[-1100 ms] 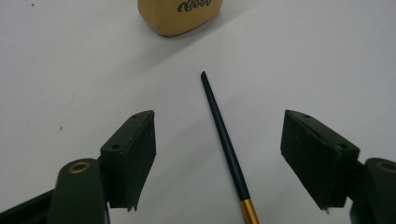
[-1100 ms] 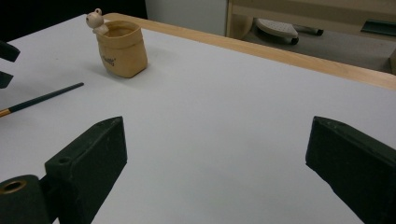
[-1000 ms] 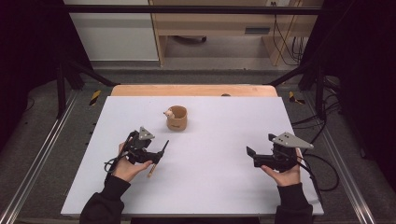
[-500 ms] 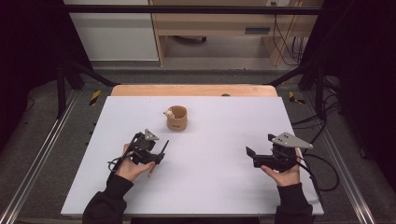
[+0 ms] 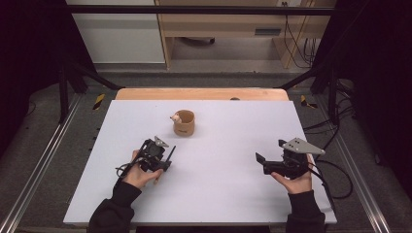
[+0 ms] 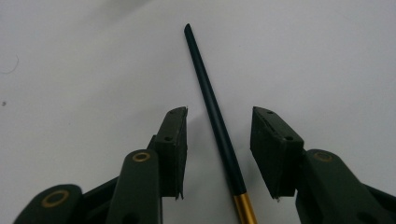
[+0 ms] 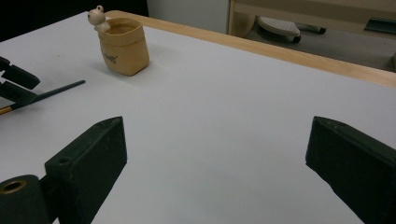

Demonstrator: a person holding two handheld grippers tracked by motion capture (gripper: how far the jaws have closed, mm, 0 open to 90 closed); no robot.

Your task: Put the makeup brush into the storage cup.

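A thin dark pen (image 6: 205, 79) with a gold band lies flat on the white table (image 5: 223, 141). My left gripper (image 6: 219, 112) is open and low over it, one jaw on each side of the shaft, neither pad touching. From above, the left gripper (image 5: 165, 158) sits left of centre with the pen (image 5: 171, 151) tip poking out ahead. A tan cup (image 5: 184, 123) with a small animal figure on its rim stands upright beyond it. My right gripper (image 5: 261, 163) rests at the right, open wide and holding nothing. The right gripper view shows the cup (image 7: 123, 46) and pen (image 7: 56, 91) far left.
A wooden strip (image 5: 201, 93) edges the table's far side, with floor and a wooden shelf unit (image 5: 223, 29) beyond. Metal rails (image 5: 43, 160) run along both table sides. Cables (image 5: 335, 170) trail from the right gripper.
My left gripper has shifted a little to the right and now straddles the pen. The right gripper and the cup have stayed where they were.
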